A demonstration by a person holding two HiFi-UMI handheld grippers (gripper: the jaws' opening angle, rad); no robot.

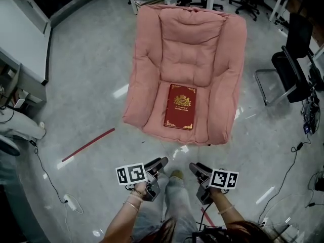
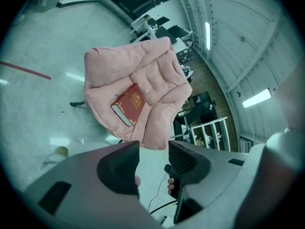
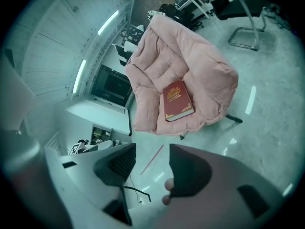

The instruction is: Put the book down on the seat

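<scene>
The book (image 1: 180, 113) lies at the seat's (image 1: 192, 44) near edge, well apart from the left gripper (image 1: 158, 164) and right gripper (image 1: 196, 169), whose jaws stand parted and empty.

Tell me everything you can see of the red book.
The red book is a closed hardcover, dark red with a gold crest and gold corner ornaments on the front cover; pale page edges show in the left gripper view. It lies flat, cover up, on the seat cushion of the pink armchair, near its front edge. Only the cushion touches it.
</scene>
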